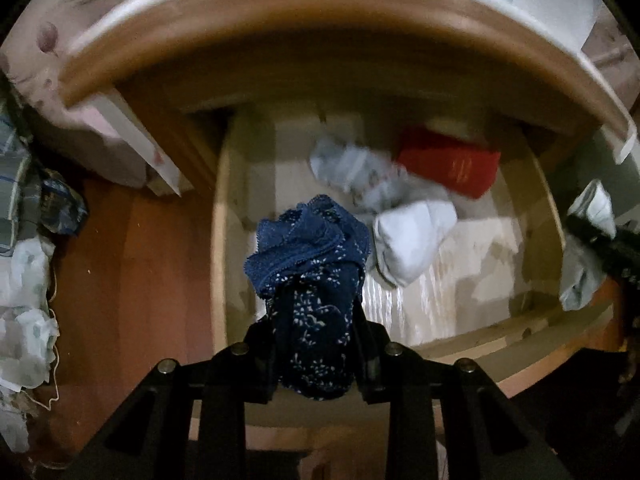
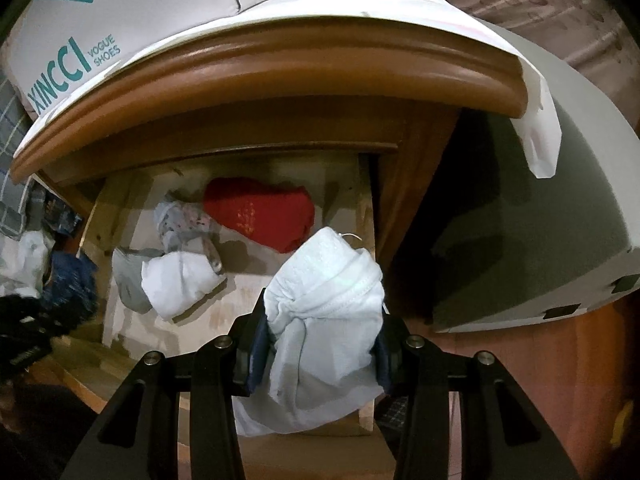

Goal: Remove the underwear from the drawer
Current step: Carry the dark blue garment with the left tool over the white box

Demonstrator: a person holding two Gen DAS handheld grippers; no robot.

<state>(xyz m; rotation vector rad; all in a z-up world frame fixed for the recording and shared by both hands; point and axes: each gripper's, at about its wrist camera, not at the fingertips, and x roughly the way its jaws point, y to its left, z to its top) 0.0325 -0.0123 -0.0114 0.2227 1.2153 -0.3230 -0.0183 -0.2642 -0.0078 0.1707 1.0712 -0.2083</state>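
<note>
My left gripper [image 1: 316, 320] is shut on navy blue underwear [image 1: 308, 248] with white flecks and a lace edge. It hangs above the front left of the open wooden drawer [image 1: 218, 240]. My right gripper [image 2: 320, 332] is shut on pale white underwear [image 2: 324, 280] over the drawer's front right corner. Inside the drawer lie a red folded garment [image 2: 260, 212], a patterned grey piece [image 2: 180, 216], a white piece [image 2: 180, 280] and a grey piece [image 2: 128, 280]. The left gripper [image 2: 32, 332] shows blurred at the left edge of the right wrist view.
The dresser's wooden top [image 2: 280, 76] overhangs the drawer and carries shoe boxes [image 2: 80, 40]. A grey-white bulky object [image 2: 540, 220] stands to the right. Heaped cloth and bags [image 1: 24, 300] lie on the wooden floor [image 1: 120, 280] at left.
</note>
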